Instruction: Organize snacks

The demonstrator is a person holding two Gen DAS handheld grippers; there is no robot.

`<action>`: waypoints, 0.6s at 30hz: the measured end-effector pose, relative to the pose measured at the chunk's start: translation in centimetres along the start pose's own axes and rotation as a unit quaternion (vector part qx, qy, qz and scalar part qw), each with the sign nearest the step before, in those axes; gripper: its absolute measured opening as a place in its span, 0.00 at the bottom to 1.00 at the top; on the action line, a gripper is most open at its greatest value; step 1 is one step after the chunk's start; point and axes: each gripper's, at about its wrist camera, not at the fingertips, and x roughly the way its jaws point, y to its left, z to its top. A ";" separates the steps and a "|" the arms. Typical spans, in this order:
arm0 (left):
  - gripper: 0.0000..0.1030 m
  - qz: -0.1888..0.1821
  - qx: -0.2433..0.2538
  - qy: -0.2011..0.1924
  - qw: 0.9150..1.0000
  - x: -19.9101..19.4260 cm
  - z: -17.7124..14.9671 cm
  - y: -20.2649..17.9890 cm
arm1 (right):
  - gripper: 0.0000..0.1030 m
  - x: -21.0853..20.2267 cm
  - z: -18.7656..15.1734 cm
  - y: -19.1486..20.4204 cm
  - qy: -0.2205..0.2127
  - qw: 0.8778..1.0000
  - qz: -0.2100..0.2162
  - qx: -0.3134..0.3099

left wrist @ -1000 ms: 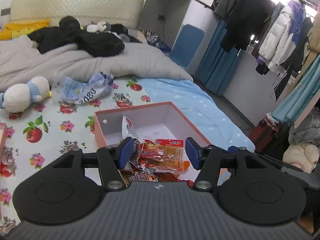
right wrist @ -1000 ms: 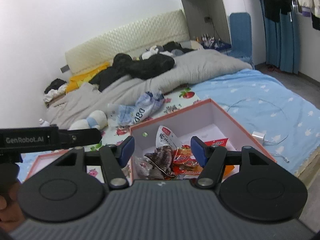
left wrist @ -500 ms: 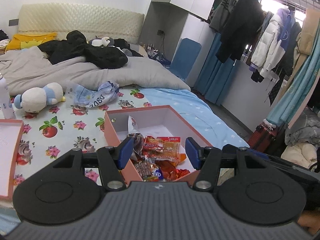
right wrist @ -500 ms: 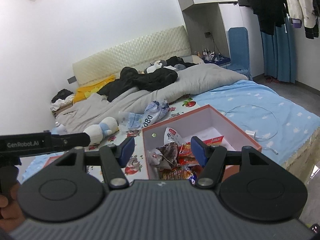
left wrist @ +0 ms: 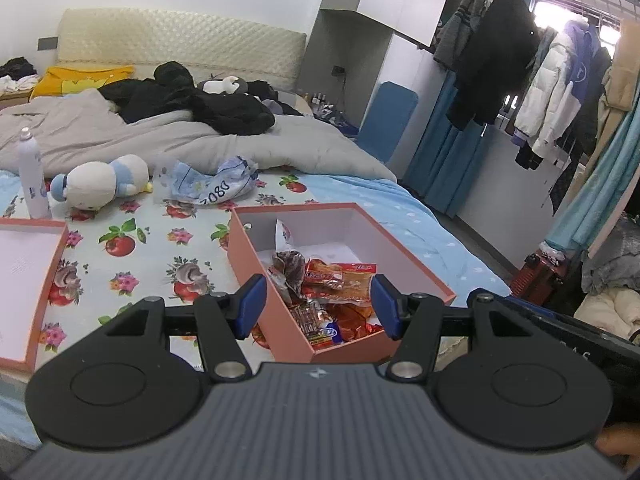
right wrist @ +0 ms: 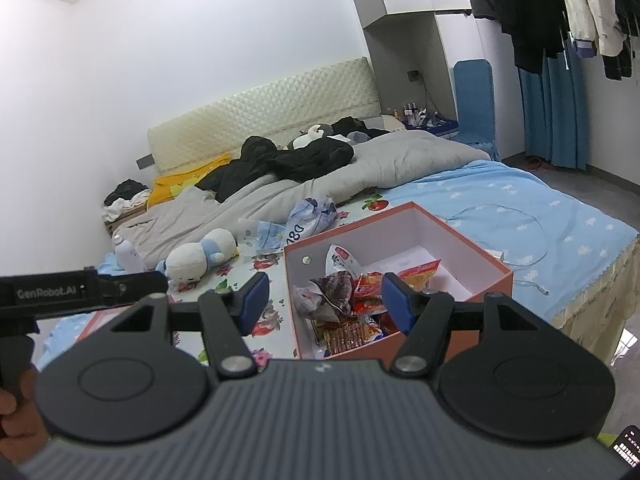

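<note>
Both sets of jaws spread wide, empty: left gripper (left wrist: pixel 316 304), right gripper (right wrist: pixel 324 300), held above pink box (left wrist: pixel 280 300) on bed (left wrist: pixel 132 256). Snacks (left wrist: pixel 332 300) heaped at box's near end. Risk: crinkly wrappers slip; box near bed edge, a nudge tips it.

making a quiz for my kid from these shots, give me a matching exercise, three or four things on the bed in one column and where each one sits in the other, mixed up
Things:
1. snack packets
2. plush toy
3. spray bottle
4. crumpled blue and white bag

Places:
A. standing upright at the far left, just behind the box lid
B. piled inside the open pink box
C. lying on its side on the fruit-print sheet, right of the bottle
D. at the edge of the grey duvet, behind the pink box

Pairs: 1-B, 2-C, 3-A, 4-D
</note>
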 end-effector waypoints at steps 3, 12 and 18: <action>0.61 0.012 0.002 0.002 1.000 0.4 -0.5 0.2 | 0.63 0.2 -0.6 0.2 0.000 1.000 -0.002 -0.007; 0.63 0.027 0.010 0.003 1.000 2.4 -1.5 0.9 | 0.63 1.5 -2.0 -0.3 0.011 1.000 -0.021 -0.012; 0.63 0.030 0.018 0.000 0.999 4.1 -1.2 1.8 | 0.63 2.5 -2.4 -0.5 0.006 1.000 -0.024 -0.012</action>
